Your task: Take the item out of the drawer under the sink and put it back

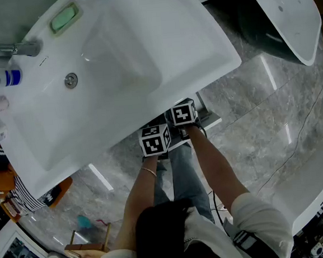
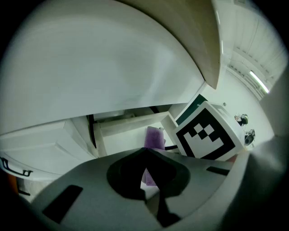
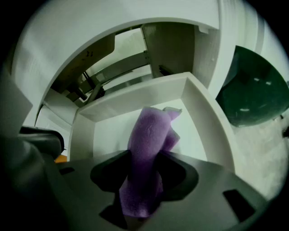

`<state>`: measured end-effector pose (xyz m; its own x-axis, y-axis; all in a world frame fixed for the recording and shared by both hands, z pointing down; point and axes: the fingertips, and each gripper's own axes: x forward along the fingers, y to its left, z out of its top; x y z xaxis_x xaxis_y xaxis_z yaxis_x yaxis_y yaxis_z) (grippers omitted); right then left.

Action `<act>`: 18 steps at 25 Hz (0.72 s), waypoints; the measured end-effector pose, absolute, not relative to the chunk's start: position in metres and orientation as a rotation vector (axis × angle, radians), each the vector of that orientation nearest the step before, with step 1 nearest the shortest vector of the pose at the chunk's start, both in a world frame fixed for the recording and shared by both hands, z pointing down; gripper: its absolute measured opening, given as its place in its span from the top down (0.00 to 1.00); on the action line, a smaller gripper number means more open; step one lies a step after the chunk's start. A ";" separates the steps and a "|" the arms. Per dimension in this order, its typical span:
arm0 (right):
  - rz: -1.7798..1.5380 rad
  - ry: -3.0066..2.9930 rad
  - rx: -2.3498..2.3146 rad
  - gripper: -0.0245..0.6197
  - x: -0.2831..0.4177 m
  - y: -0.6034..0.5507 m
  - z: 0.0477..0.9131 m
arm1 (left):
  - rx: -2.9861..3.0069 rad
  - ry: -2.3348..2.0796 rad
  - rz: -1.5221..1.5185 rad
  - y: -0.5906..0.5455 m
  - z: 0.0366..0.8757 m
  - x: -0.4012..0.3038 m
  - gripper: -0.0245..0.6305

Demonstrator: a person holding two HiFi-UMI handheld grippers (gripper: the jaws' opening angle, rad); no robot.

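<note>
Well, the drawer under the sink is open. The right claw is pinched on the purple cloth and holds it over the inside of the drawer. The left claw is closed with nothing in it. I can't tell if the cloth is coming out or going back. Either way, it must end up lying loose in the drawer.

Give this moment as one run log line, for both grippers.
right gripper: shut on purple fleecy cloth | cloth: over open white drawer | left gripper: shut, empty
</note>
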<state>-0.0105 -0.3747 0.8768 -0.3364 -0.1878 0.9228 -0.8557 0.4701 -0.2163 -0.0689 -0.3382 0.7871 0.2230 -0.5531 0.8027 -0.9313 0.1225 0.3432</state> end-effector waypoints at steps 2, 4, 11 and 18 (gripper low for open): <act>0.893 -1.778 0.892 0.67 -0.007 -0.376 0.880 | 1.531 -1.442 0.478 -0.338 0.789 -0.069 0.96; 0.906 -1.777 0.903 0.69 -0.006 -0.377 0.880 | 1.528 -1.440 0.481 -0.337 0.790 -0.068 0.96; 0.949 -1.802 0.933 0.78 -0.005 -0.380 0.875 | 1.531 -1.440 0.497 -0.335 0.789 -0.066 0.96; 0.981 -1.858 0.984 0.82 -0.006 -0.378 0.847 | 1.536 -1.433 0.496 -0.330 0.780 -0.068 0.96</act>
<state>-0.0059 -0.3782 0.8475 -0.3788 -0.2611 0.8879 -0.8805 0.3970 -0.2589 -0.0680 -0.3298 0.7799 0.2325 -0.5434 0.8067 -0.9257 0.1309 0.3549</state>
